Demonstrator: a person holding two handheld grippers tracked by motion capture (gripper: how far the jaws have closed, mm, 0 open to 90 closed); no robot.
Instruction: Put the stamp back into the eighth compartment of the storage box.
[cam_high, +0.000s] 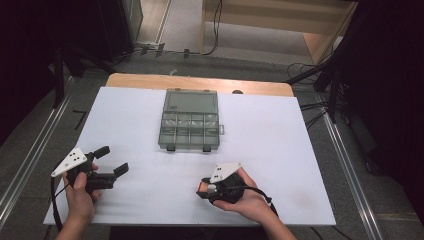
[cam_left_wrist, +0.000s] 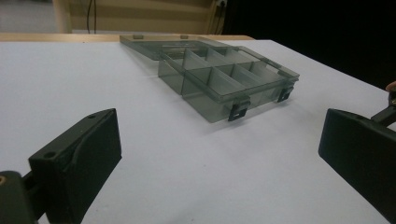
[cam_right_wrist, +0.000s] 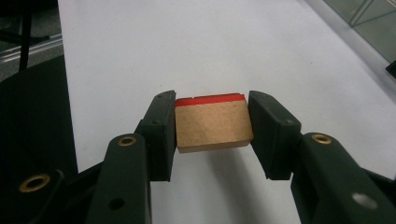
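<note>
Right gripper (cam_right_wrist: 212, 123) pinching a small rectangular block (cam_right_wrist: 212, 123) between its matte black jaws; the block has a tan, finely speckled, fibrous-looking top face and a thin red layer along its far edge, and is held just above the smooth white tabletop (cam_high: 280, 150) near its front edge. Left gripper (cam_left_wrist: 219, 154) with flat-faced black jaws spread wide, nothing between them, facing an organiser box (cam_high: 190, 126) farther back at the middle of the tabletop. The box is translucent smoky-grey plastic, lid laid open behind it, with thin partitions forming rectangular compartments and two dark latches on its front wall.
</note>
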